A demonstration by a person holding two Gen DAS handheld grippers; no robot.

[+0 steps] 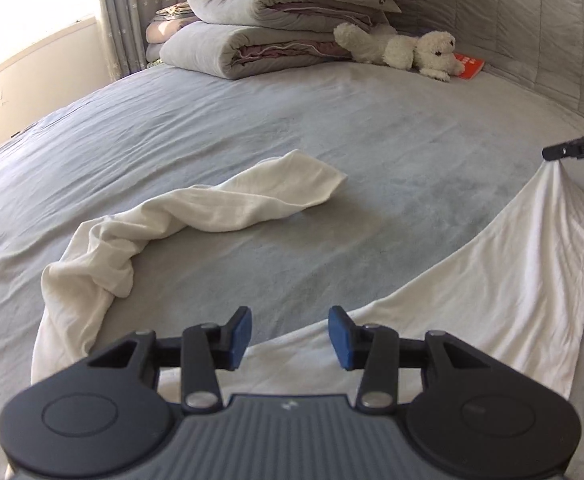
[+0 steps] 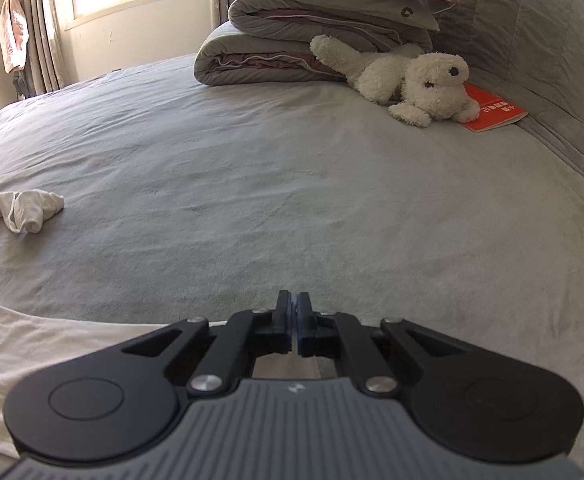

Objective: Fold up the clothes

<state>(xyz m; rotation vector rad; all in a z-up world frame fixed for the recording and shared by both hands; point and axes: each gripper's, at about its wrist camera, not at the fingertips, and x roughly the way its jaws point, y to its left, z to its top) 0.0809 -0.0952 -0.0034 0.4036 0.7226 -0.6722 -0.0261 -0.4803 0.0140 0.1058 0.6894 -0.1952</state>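
Spreading the white cotton garment (image 1: 524,264) flat on the grey bed sheet (image 1: 251,132) appears to be the step in hand. The right gripper (image 1: 552,154) has its jaws together, clamped on a far right corner of the garment, which is drawn into a taut peak. The left gripper (image 1: 289,330) has its blue pads (image 1: 240,326) apart with nothing between them, poised over the near hem.

Procedure, as judged:
1. Keep the right-hand clamp firm and low to the sheet.
2. Bring the left gripper onto the twisted white sleeve (image 1: 195,208), which trails to the far left, and take a single layer near its end.
3. Draw both ends apart until the twist is out.

Count:
- Garments: one.
- Grippers: two.
- Folded grey quilts (image 1: 251,40) stacked at the far side: at least three.
- White plush dog (image 1: 412,46): one.
- Orange booklet (image 1: 470,66): one, beside the plush dog.
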